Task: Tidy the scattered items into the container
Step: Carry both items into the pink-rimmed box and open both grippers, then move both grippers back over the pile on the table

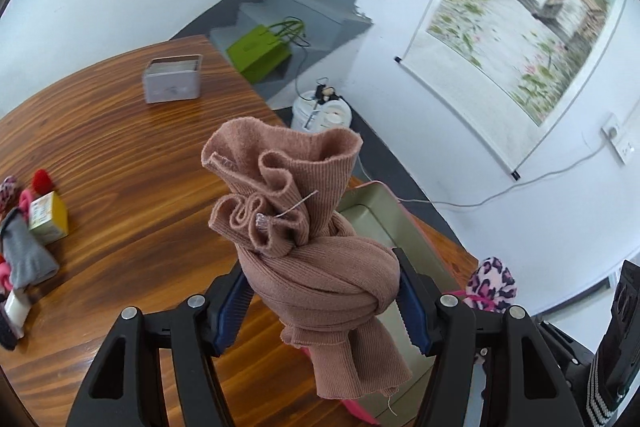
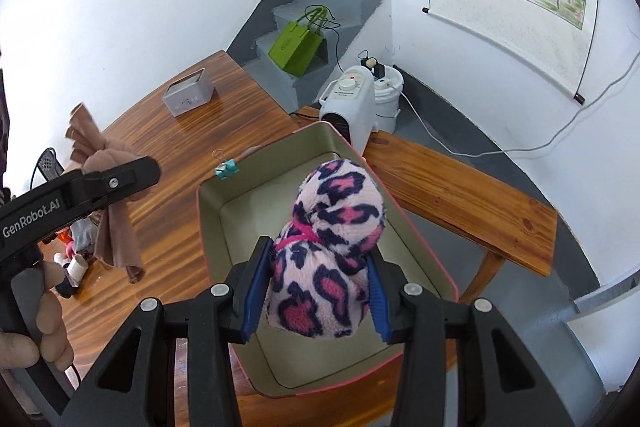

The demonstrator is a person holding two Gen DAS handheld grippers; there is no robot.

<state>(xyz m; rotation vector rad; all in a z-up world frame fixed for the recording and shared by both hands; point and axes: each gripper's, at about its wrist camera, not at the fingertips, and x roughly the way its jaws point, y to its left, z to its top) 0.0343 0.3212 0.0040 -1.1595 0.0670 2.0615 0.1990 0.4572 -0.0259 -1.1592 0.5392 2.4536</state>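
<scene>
Where stairs rise: wooden table point(image 2: 248, 107).

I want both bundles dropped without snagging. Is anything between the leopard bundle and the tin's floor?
Nothing visible. The right tongs hold the leopard-print bundle directly above the pink-rimmed tin, whose visible floor is bare. The binder clip lies outside its rim.

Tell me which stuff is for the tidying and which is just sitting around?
For tidying: brown knotted sock, leopard fleece bundle, pink-rimmed tin, teal binder clip, yellow box.
Just there: green bag, white heater, scroll painting.
</scene>
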